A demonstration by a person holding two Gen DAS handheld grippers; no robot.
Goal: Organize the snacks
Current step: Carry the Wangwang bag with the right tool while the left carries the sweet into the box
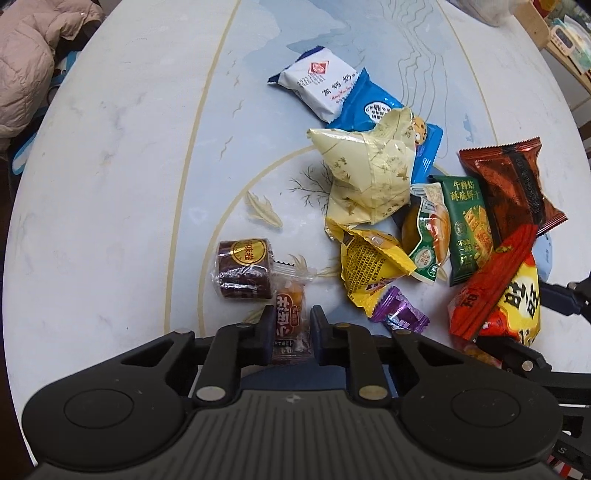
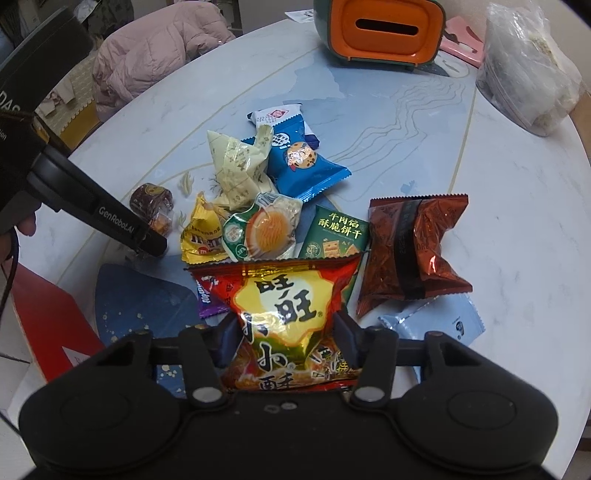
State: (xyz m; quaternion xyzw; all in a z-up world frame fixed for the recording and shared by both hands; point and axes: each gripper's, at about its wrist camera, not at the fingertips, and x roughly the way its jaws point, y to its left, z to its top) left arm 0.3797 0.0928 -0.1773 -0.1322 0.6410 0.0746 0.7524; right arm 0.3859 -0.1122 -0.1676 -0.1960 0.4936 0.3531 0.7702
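Note:
A heap of snack packets lies on the pale marble table (image 1: 110,147). My left gripper (image 1: 292,313) points straight down and is shut on a small orange candy packet (image 1: 291,314), beside a dark brown round cake (image 1: 243,269). In the right wrist view the left gripper (image 2: 153,245) comes in from the left above that candy (image 2: 162,221). My right gripper (image 2: 288,328) is shut on the lower part of a red and yellow puffed snack bag (image 2: 291,295), which is pinched in between the fingers. The same bag (image 1: 509,299) shows at the right of the left wrist view.
The heap holds a cream wrapper (image 2: 236,166), a blue cookie packet (image 2: 303,166), a white milk biscuit (image 2: 275,114), a yellow packet (image 2: 201,229), a green cracker packet (image 2: 332,236), a brown foil bag (image 2: 413,251) and a purple candy (image 1: 400,314). An orange-fronted box (image 2: 384,29) and a clear plastic bag (image 2: 524,66) stand behind.

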